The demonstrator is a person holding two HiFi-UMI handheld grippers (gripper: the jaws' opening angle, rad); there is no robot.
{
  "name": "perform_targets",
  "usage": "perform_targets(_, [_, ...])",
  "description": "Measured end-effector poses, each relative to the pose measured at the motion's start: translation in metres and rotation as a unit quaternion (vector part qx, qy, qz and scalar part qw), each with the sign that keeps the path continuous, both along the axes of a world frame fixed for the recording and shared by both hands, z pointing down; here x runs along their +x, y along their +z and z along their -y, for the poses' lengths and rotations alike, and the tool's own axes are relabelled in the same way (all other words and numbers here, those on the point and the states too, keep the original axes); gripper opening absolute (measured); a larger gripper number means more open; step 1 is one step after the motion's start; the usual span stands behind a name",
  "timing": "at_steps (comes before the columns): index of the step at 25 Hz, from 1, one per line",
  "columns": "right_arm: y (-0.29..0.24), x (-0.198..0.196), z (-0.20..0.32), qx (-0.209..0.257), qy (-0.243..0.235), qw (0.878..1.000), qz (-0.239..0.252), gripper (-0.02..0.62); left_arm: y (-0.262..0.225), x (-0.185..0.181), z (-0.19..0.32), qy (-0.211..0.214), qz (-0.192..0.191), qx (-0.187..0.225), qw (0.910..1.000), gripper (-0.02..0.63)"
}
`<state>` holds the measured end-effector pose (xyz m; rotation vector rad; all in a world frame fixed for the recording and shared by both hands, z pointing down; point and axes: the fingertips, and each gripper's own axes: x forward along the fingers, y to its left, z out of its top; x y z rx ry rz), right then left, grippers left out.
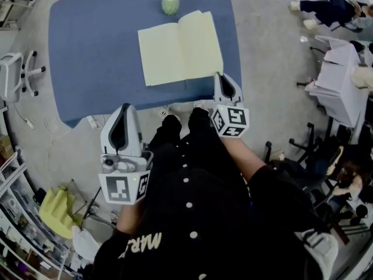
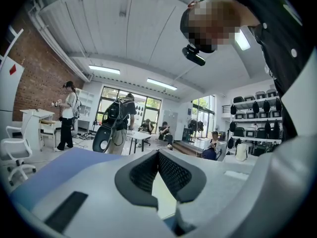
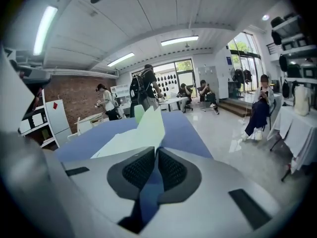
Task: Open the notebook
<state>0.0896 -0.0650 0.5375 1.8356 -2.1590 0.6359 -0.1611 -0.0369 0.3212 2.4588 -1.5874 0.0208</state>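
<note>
notebook [image 1: 180, 48] lies open on the blue surface [image 1: 93, 51]. on its near side, left tongs [image 1: 124, 112] pressed together, right tongs [image 1: 223, 81] nearly so, both empty. unheld, its raised right page may spring back shut.

the blue rectangular table [image 1: 99, 57] loses its far edge past the head view's top, its near right corner behind the right gripper [image 1: 225, 81].

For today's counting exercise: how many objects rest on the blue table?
2: the open notebook at the near edge; a small green vase beyond it, by the far edge. None seems hidden.
</note>
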Motion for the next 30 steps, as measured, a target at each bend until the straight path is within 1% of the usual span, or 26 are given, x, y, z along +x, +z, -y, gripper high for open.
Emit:
perform_targets(5, [0.034, 0.02, 0.002, -0.065, 0.026, 0.997, 0.011, 0.043, 0.002, 0.01, -0.001, -0.003, 0.004, -0.003, 1.0, 0.003])
perform_targets(12, [0.066, 0.024, 0.007, -0.121, 0.035, 0.992, -0.008, 0.061, 0.011, 0.013, 0.001, -0.009, 0.008, -0.011, 0.9999, 0.003])
perform_targets(17, [0.073, 0.023, 0.009, -0.155, 0.028, 0.987, -0.043, 0.072, 0.028, 0.012, 0.006, -0.014, 0.011, -0.029, 0.9994, 0.003])
perform_targets(19, [0.075, 0.025, 0.009, -0.167, 0.03, 0.984, -0.052, 0.082, 0.035, 0.012, 0.005, -0.013, 0.018, -0.034, 0.9992, 0.003])
perform_targets(20, [0.076, 0.027, 0.009, -0.171, 0.034, 0.983, -0.059, 0.096, 0.039, 0.011, 0.005, -0.012, 0.024, -0.037, 0.999, 0.003])
perform_targets(21, [0.077, 0.03, 0.009, -0.174, 0.039, 0.982, -0.067, 0.127, 0.043, 0.01, 0.005, -0.011, 0.03, -0.041, 0.9986, 0.003])
perform_targets(22, [0.078, 0.032, 0.009, -0.176, 0.04, 0.981, -0.075, 0.162, 0.049, 0.009, 0.005, -0.01, 0.034, -0.048, 0.9982, 0.003])
perform_targets(23, [0.079, 0.033, 0.009, -0.177, 0.037, 0.98, -0.083, 0.169, 0.056, 0.008, 0.005, -0.008, 0.038, -0.057, 0.9976, 0.003])
perform_targets(26, [0.077, 0.03, 0.011, -0.167, 0.007, 0.978, -0.121, 0.17, 0.083, 0.008, 0.009, -0.001, 0.038, -0.092, 0.995, 0.005])
perform_targets(28, [0.075, 0.028, 0.014, -0.159, -0.017, 0.976, -0.147, 0.17, 0.103, 0.01, 0.013, 0.003, 0.022, -0.122, 0.9923, 0.008])
perform_targets(29, [0.075, 0.026, 0.014, -0.156, -0.027, 0.975, -0.156, 0.167, 0.115, 0.011, 0.016, 0.005, 0.01, -0.141, 0.9899, 0.04])
perform_targets(30, [0.074, 0.025, 0.014, -0.154, -0.036, 0.974, -0.165, 0.166, 0.128, 0.012, 0.018, 0.006, -0.004, -0.164, 0.9865, 0.092])
